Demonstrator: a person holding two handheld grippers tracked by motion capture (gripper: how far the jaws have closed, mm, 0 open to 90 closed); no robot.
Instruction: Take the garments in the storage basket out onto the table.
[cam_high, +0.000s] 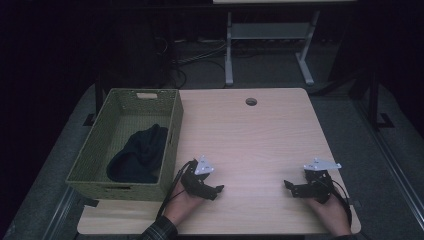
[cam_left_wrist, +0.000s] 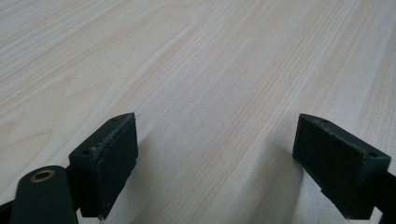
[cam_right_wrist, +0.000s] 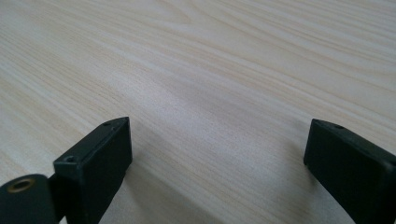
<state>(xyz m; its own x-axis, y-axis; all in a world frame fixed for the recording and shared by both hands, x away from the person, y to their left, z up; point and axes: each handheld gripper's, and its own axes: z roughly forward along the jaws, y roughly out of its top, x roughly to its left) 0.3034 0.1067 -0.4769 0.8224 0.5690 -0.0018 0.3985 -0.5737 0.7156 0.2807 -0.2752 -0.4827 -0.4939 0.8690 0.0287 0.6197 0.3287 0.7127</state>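
Observation:
My left gripper (cam_high: 218, 190) rests low on the pale wooden table (cam_high: 250, 140) near its front edge, just right of the green basket (cam_high: 172, 145). Its jaws point toward the table's middle and stand open with bare wood between them (cam_left_wrist: 215, 140). My right gripper (cam_high: 289, 186) sits near the front right of the table, pointing left toward the other gripper. It is open too, and nothing lies between its pads (cam_right_wrist: 217, 149). A dark bundle of cloth (cam_high: 140, 152) lies inside the basket.
The woven green basket stands along the table's left side, its near wall close to my left hand. A round cable hole (cam_high: 251, 102) sits near the table's far edge. Beyond it are a desk frame (cam_high: 270, 45) and cables on the dark floor.

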